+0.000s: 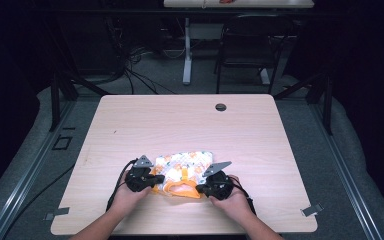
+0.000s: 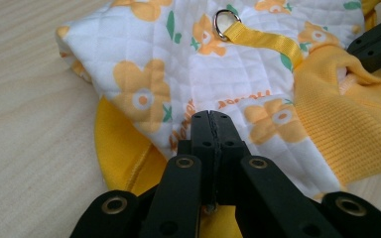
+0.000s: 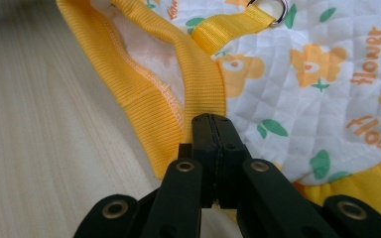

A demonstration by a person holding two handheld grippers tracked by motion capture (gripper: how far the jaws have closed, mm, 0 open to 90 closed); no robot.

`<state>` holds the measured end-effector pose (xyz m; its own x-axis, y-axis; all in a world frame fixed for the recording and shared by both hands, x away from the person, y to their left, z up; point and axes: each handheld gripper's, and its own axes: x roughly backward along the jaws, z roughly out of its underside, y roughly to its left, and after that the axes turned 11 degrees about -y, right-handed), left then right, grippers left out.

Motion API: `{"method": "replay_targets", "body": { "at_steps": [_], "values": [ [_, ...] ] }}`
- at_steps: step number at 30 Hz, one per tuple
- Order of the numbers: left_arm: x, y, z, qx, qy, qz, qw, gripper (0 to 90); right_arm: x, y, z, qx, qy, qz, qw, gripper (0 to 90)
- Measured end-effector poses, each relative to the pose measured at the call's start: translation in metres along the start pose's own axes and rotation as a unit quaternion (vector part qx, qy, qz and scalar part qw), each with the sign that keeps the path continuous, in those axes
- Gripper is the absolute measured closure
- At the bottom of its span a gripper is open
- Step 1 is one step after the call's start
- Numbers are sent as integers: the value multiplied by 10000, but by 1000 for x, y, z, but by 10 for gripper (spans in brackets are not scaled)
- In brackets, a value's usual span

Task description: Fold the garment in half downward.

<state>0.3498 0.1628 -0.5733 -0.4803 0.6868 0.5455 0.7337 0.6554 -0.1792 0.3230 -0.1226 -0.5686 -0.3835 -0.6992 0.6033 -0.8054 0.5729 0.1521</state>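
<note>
A small quilted white garment [image 1: 185,172] with orange flowers, yellow ribbed trim and a yellow strap with a metal ring [image 2: 225,22] lies flat near the table's front edge. My left gripper [image 1: 155,180] rests at its near left corner, jaws pressed together, tips over the white flowered panel [image 2: 218,74]. My right gripper [image 1: 199,189] sits at the near right corner, also shut, with its tips [image 3: 212,119] at the yellow ribbed collar [image 3: 198,84]. No fabric can be seen pinched between either pair of jaws. The right gripper's jaw [image 2: 377,42] shows in the left gripper view.
The light wooden table [image 1: 180,120] has a round cable hole [image 1: 220,107] near its far edge. Behind it stand a dark chair [image 1: 250,45] and another table [image 1: 237,4]. Metal clips [image 1: 311,210] sit at the front corners.
</note>
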Motion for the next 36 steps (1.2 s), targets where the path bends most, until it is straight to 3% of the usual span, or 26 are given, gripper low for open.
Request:
{"method": "replay_targets", "body": {
  "at_steps": [4,7,12,17,27,36],
  "values": [
    [-3,4,-1,138,-53,-13,9999,900,-2,-5,-3,-63,26,25,10000,895],
    [-7,7,-8,52,65,-21,10000,899,-3,-8,-6,-128,58,48,9999,895],
    [-14,12,-17,-9,173,-94,9998,899,-7,-13,-14,25,232,157,9996,893],
    [-21,21,-21,143,60,-153,9998,899,-12,-21,-22,23,288,268,9992,894],
    [-34,37,-32,230,-36,-296,9993,899,-21,-41,-32,-143,247,433,9987,895],
    [-38,40,-36,295,-52,-403,9987,898,-24,-48,-36,-175,241,494,9983,894]
  ]
}}
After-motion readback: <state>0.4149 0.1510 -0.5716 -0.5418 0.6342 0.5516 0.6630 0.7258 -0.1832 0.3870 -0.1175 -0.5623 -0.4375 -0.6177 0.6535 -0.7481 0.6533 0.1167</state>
